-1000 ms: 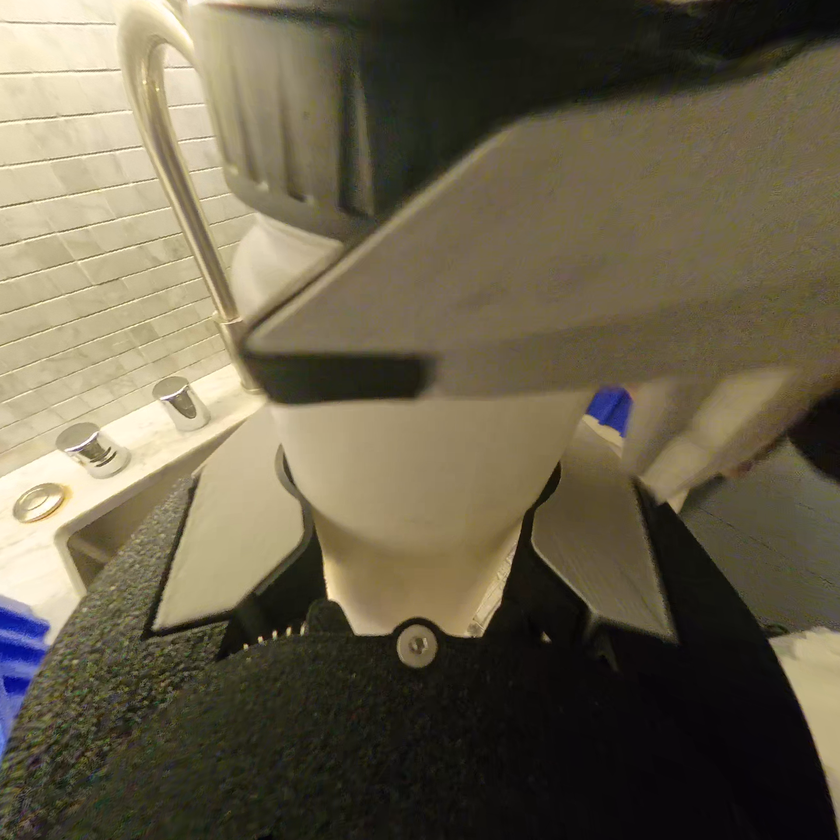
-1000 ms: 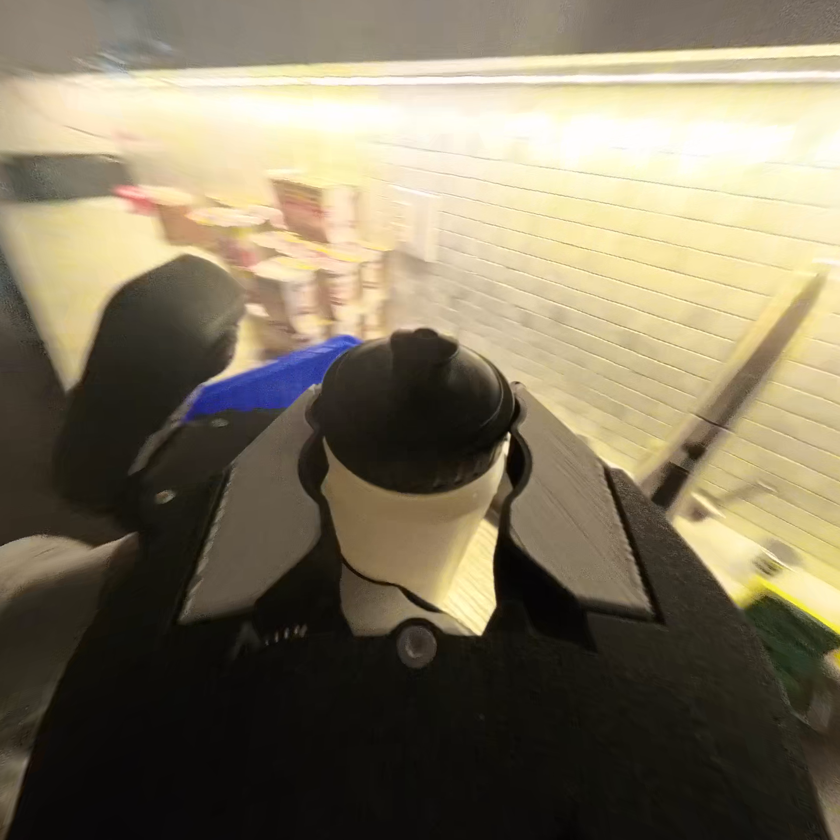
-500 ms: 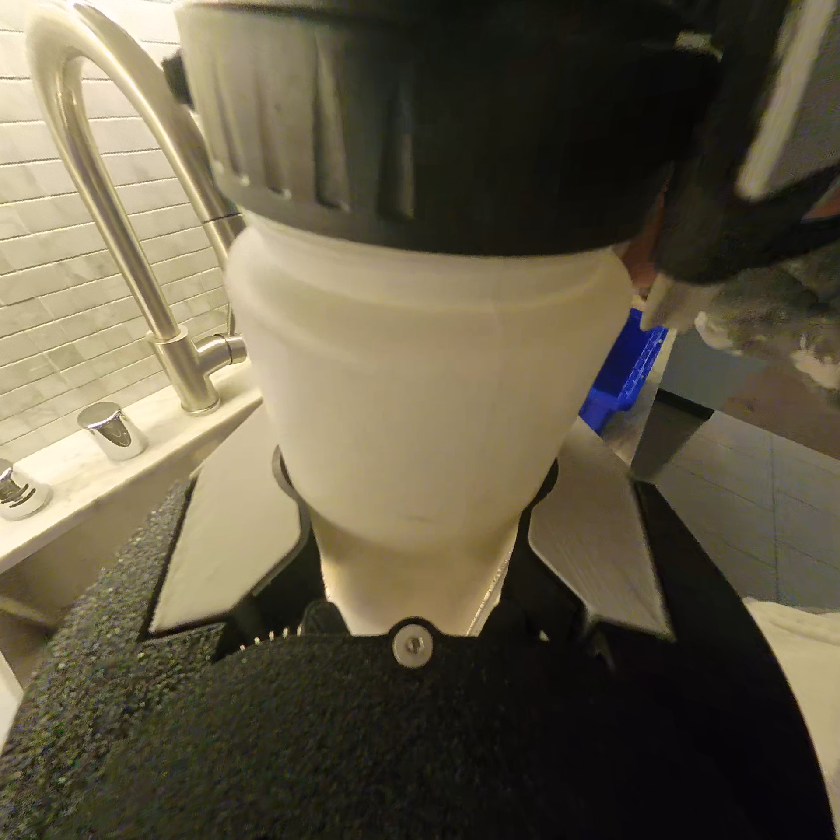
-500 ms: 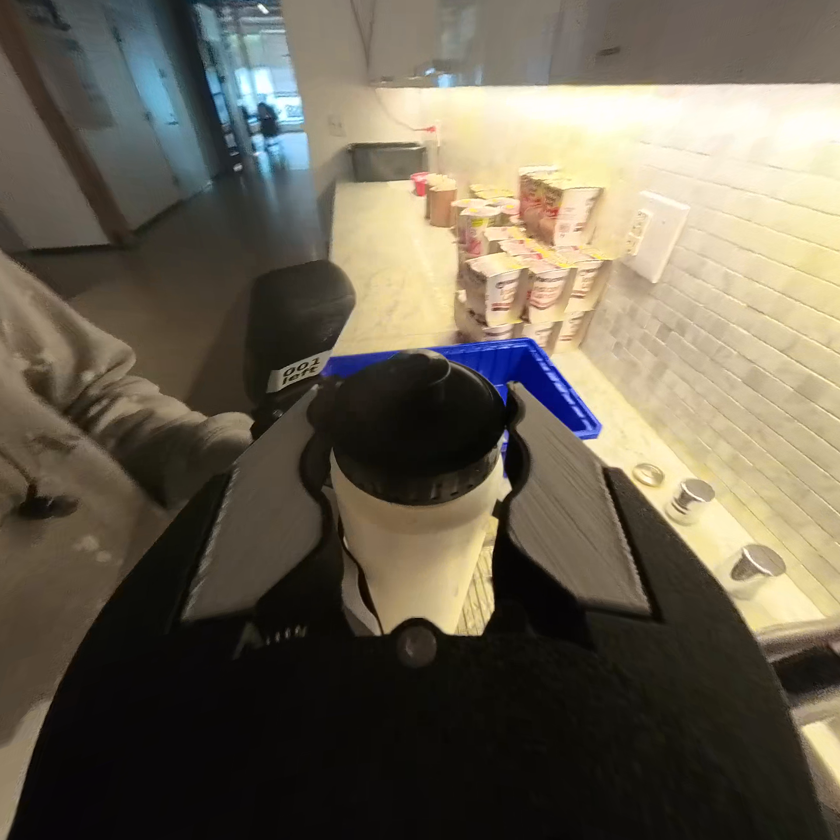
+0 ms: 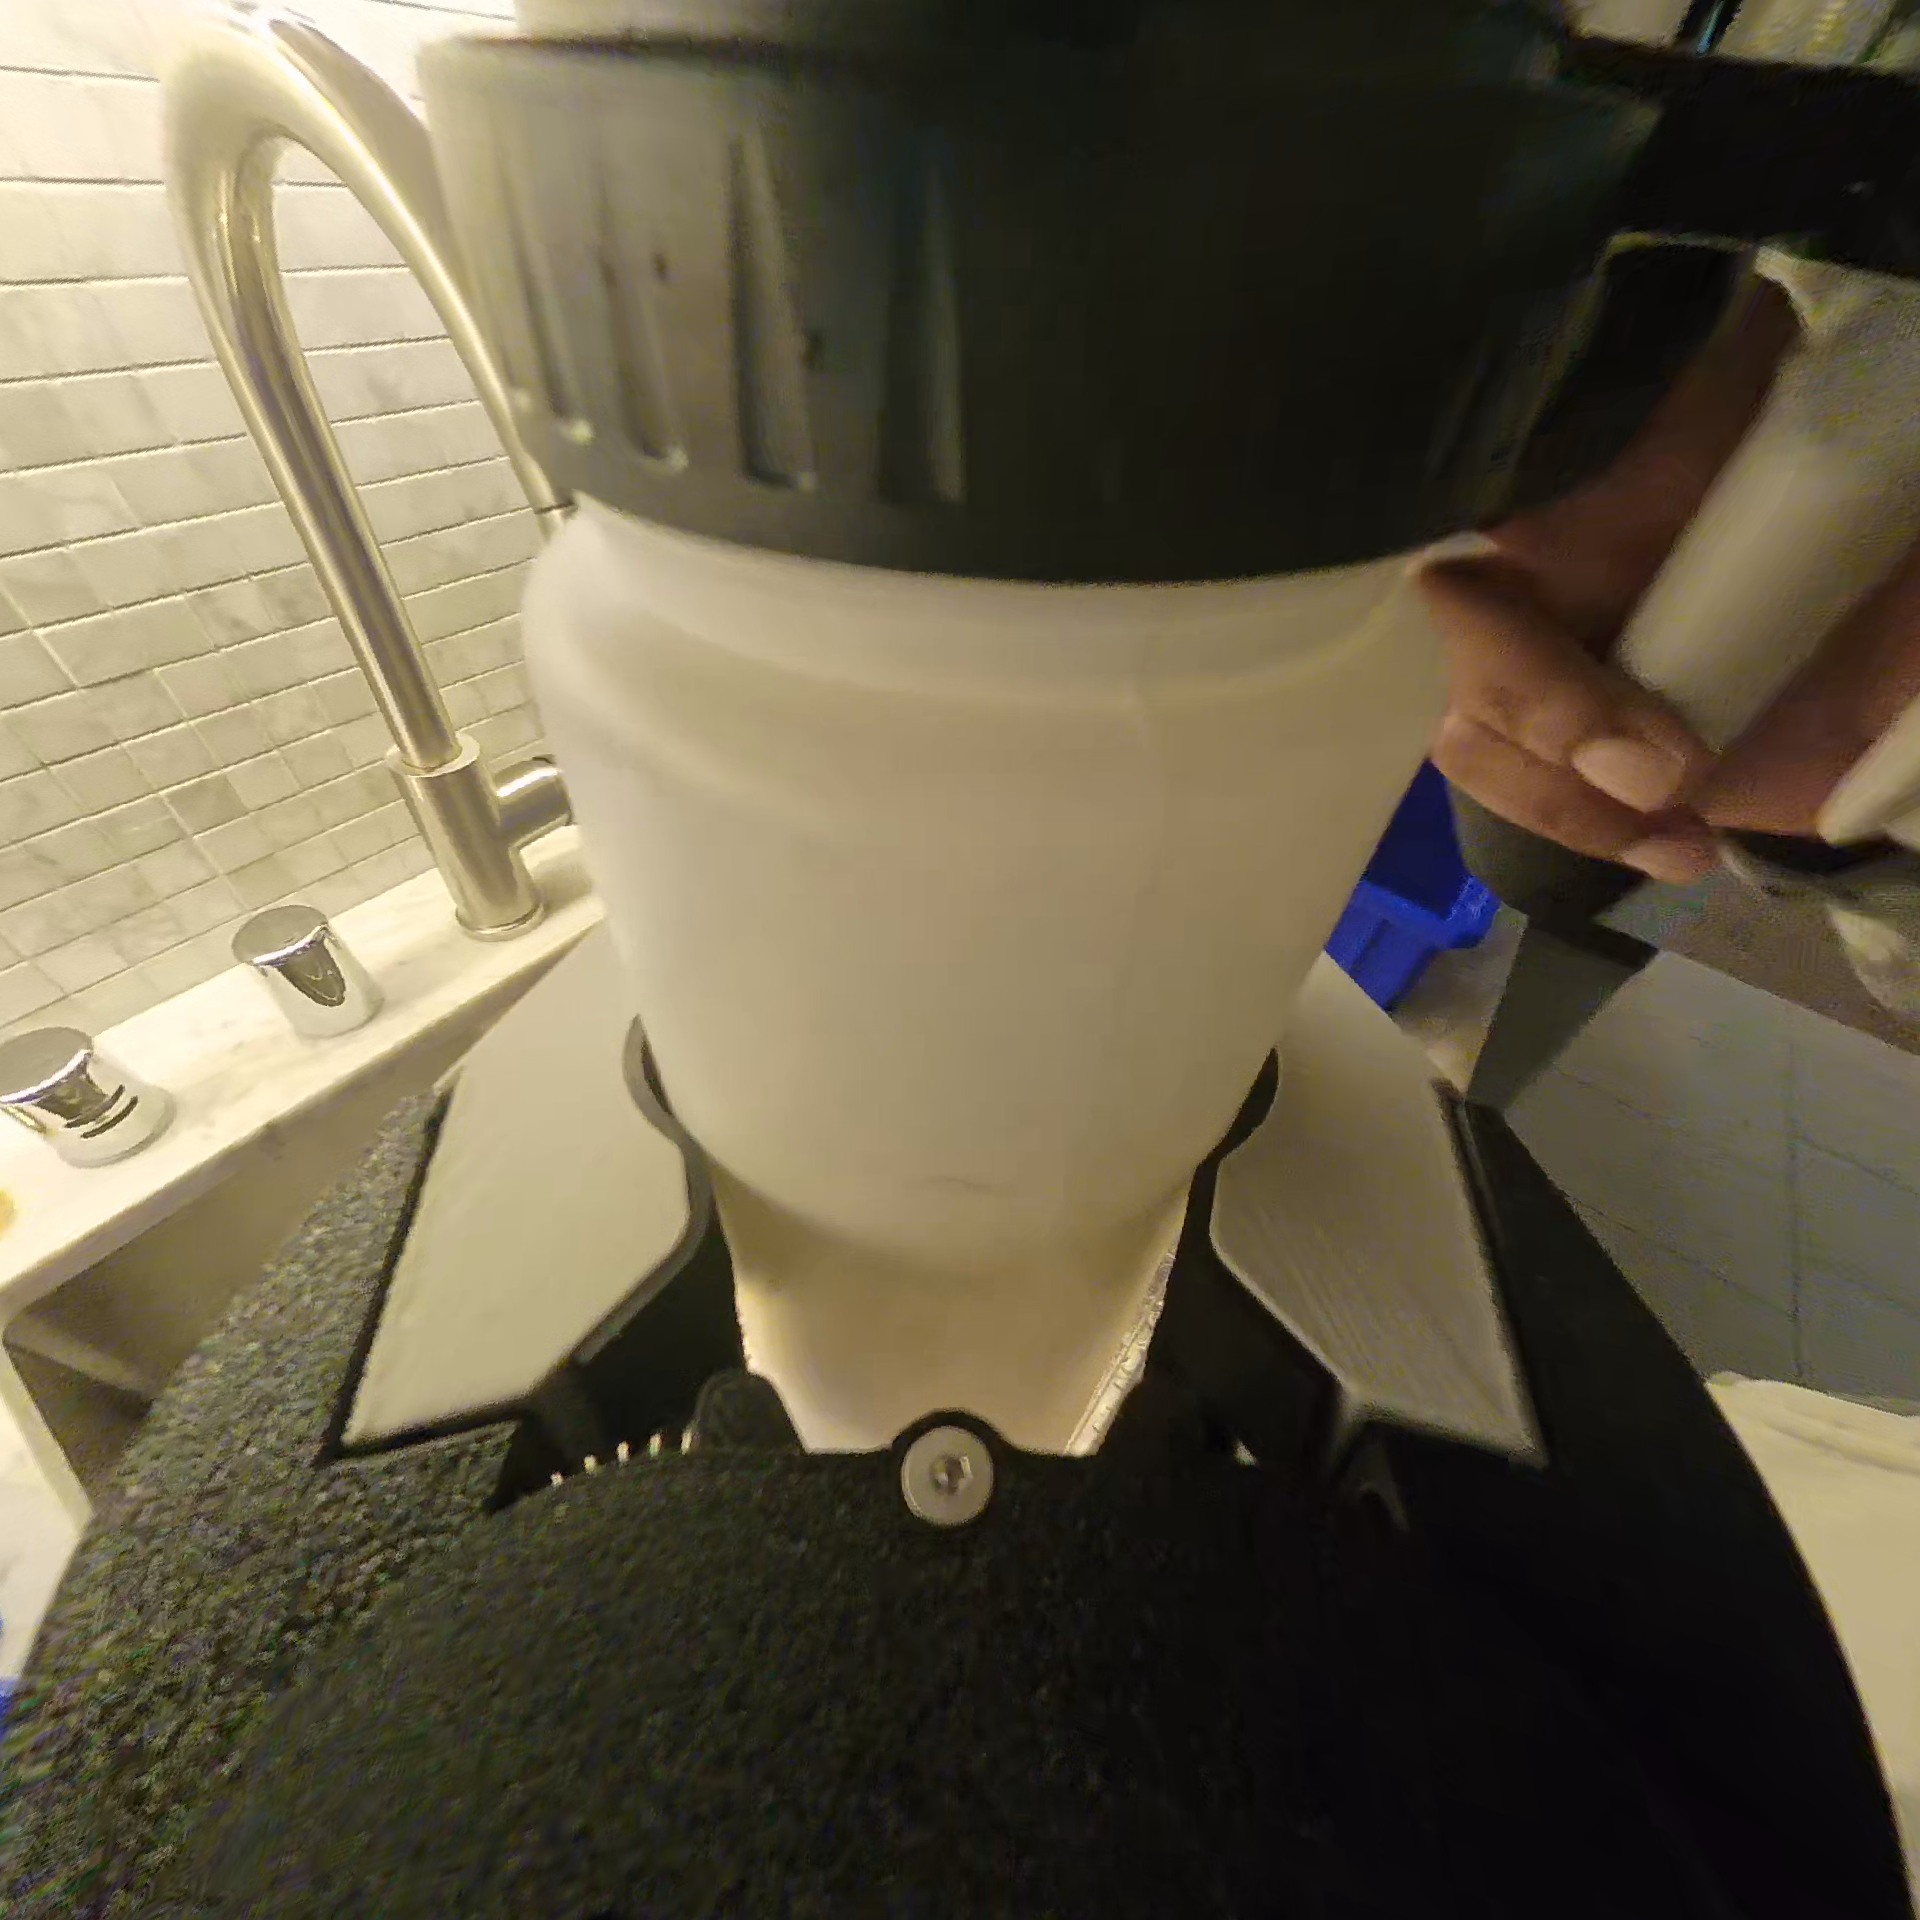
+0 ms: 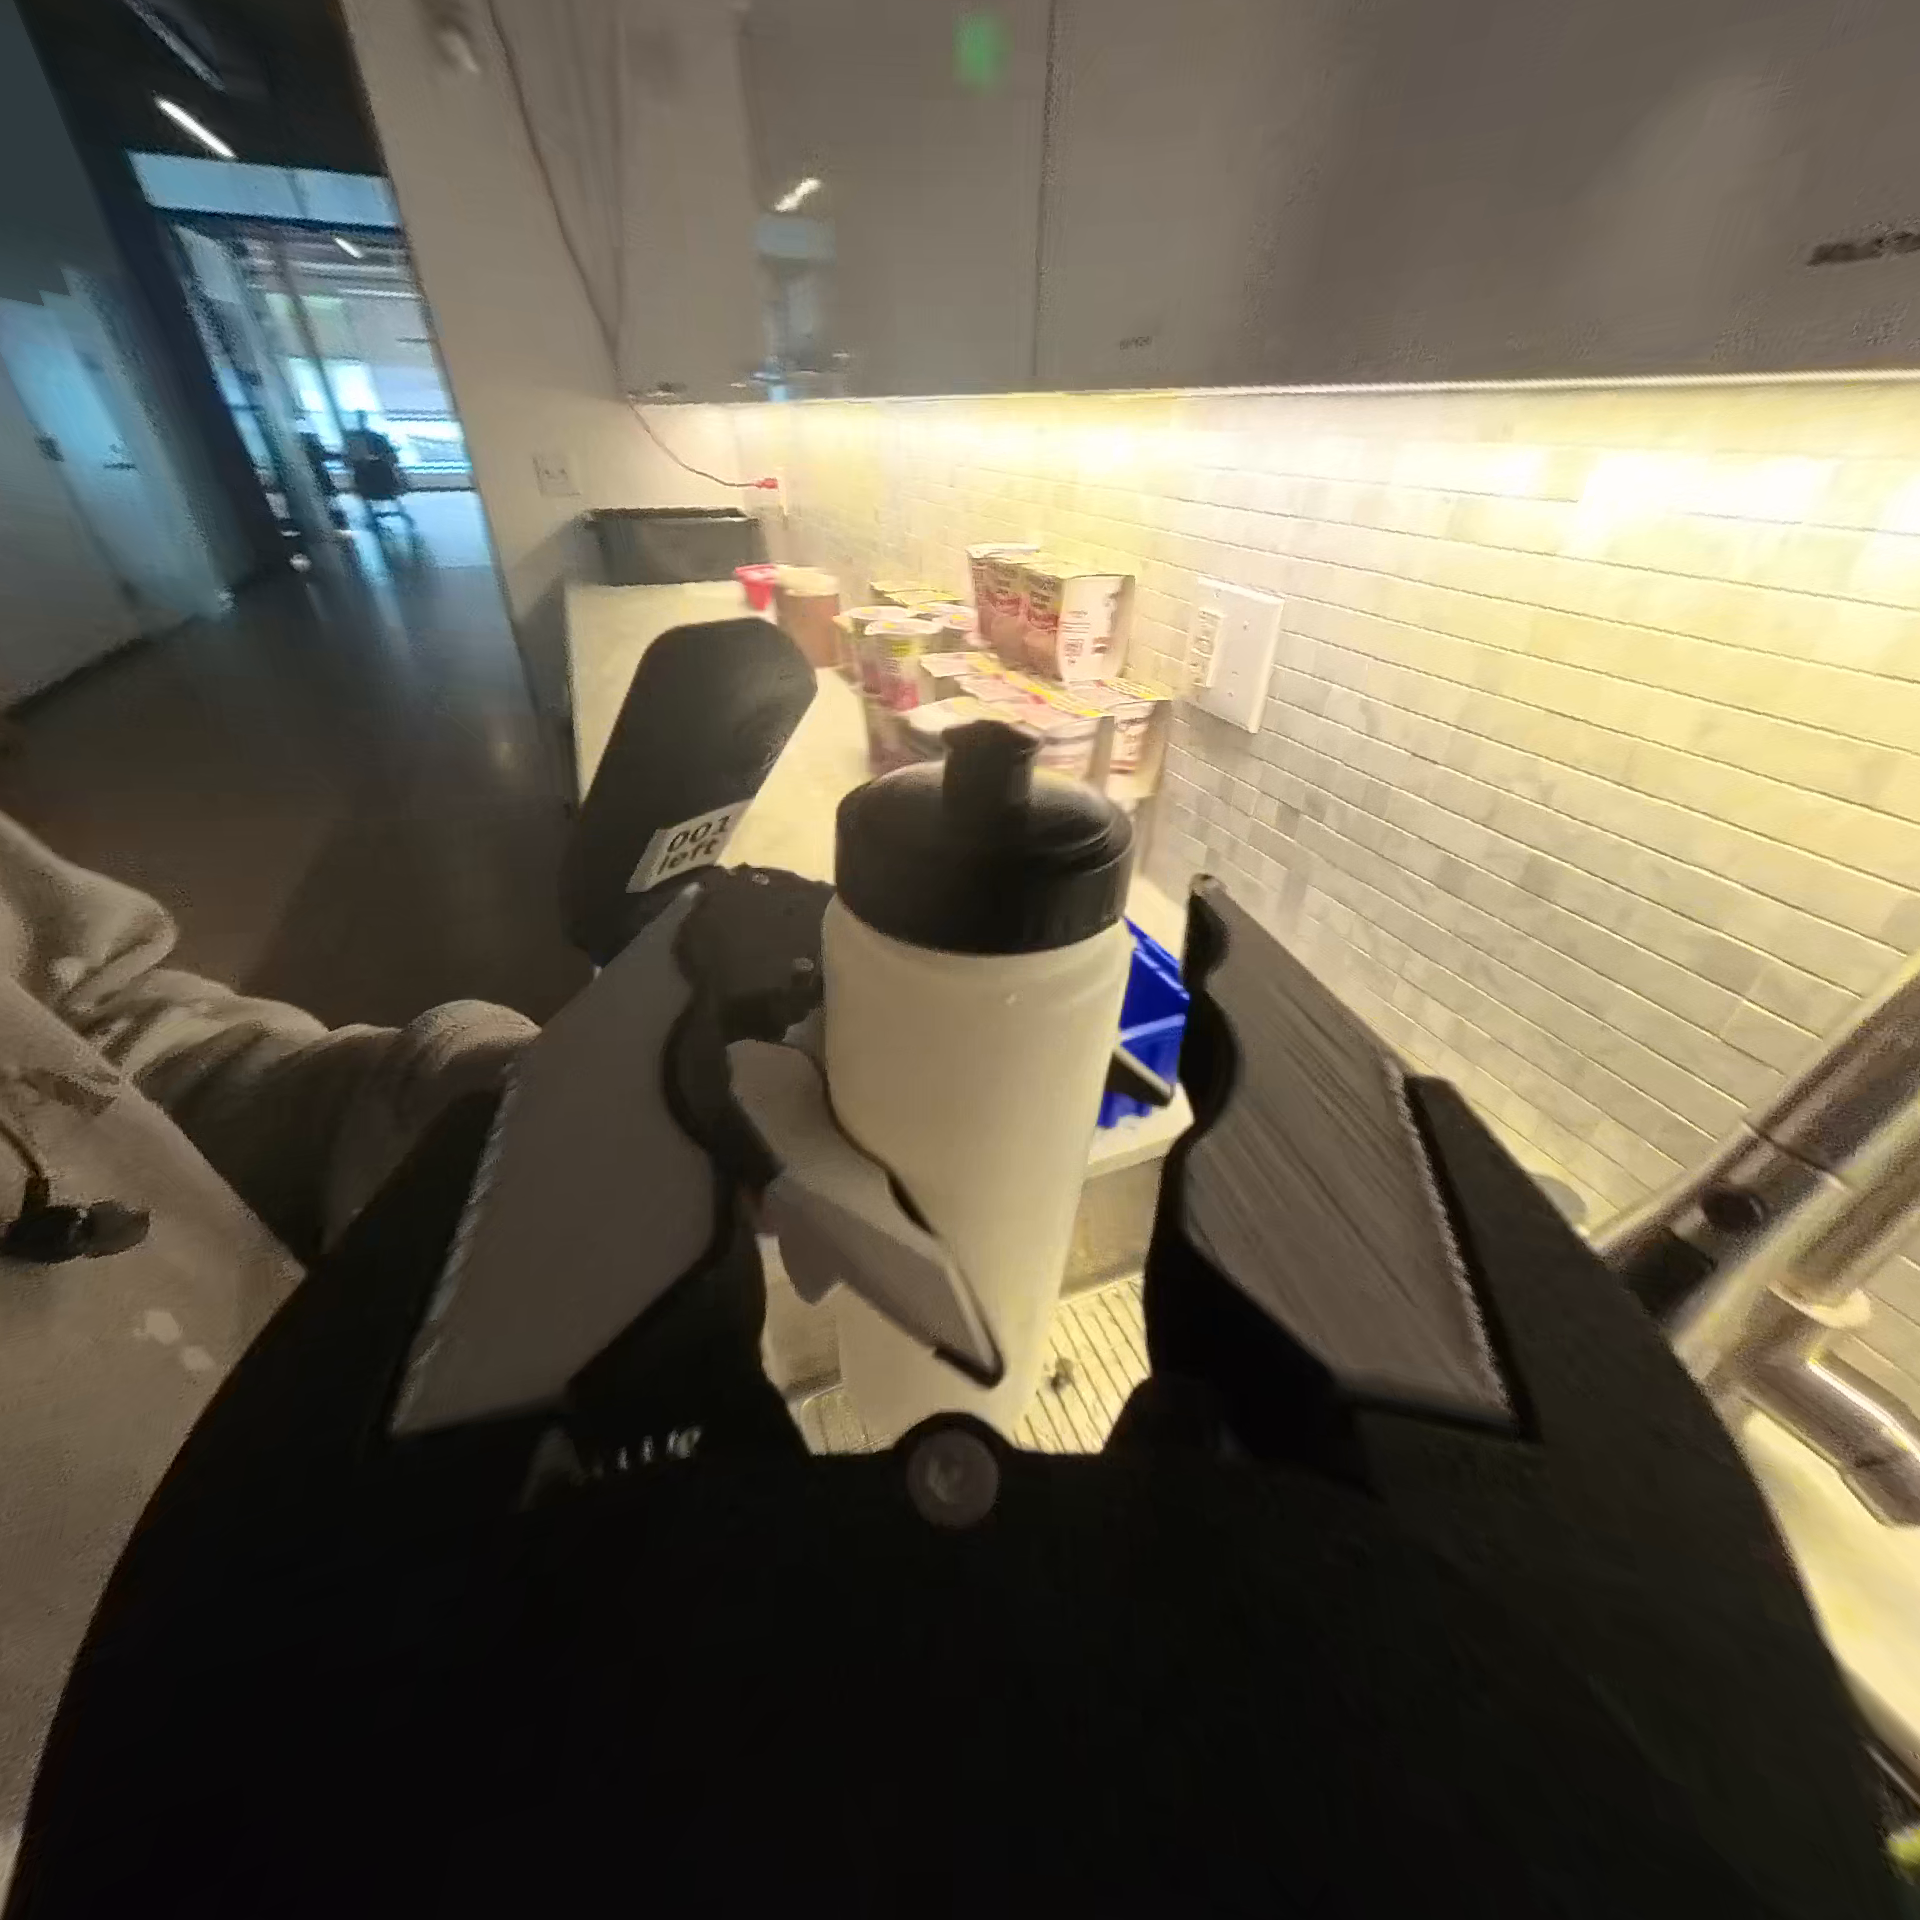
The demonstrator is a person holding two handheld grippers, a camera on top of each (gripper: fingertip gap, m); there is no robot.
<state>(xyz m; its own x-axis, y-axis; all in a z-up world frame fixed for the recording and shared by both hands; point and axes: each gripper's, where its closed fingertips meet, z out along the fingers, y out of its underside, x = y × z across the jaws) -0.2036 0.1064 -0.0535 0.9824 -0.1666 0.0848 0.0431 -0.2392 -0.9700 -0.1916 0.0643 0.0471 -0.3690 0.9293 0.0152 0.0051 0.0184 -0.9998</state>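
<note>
- Bottle [image 5: 966, 831]: white plastic body, black ribbed screw cap [image 6: 982, 852] with pull spout. Upright, held over the sink basin [image 6: 1091, 1351], just left of the faucet as the right wrist view shows it.
- Left gripper [image 5: 951, 1132]: pinching the bottle low on its body, one grey finger pressed to each side. In the right wrist view its finger [image 6: 883, 1247] lies across the bottle's near-left side.
- Right gripper [image 6: 935, 1049]: spread wide, fingers to either side of the bottle's upper body with a clear gap on both sides; touching nothing.
- Hand [image 5: 1569, 727]: seen at the right edge of the left wrist view, wrapped on the handle of the other gripper, just beside the bottle's shoulder.
- Sleeve [image 6: 208, 1049]: grey, at the near left of the right wrist view.
- Faucet [image 5: 312, 499]: brushed metal gooseneck, standing on the marble ledge behind the bottle.
- Two chrome knobs [image 5: 307, 971]: on the ledge, left of the faucet base.
- Blue bin [image 6: 1148, 1023]: on the counter beyond the sink, partly hidden by the bottle.
- Stacked cups and cartons [image 6: 997, 665]: farther along the counter, against the tiled wall [image 6: 1507, 748].
- Wall plate [image 6: 1231, 665]: white, on the tiles right of the stack.
- Dark container [image 6: 670, 545]: at the far end of the counter.
</note>
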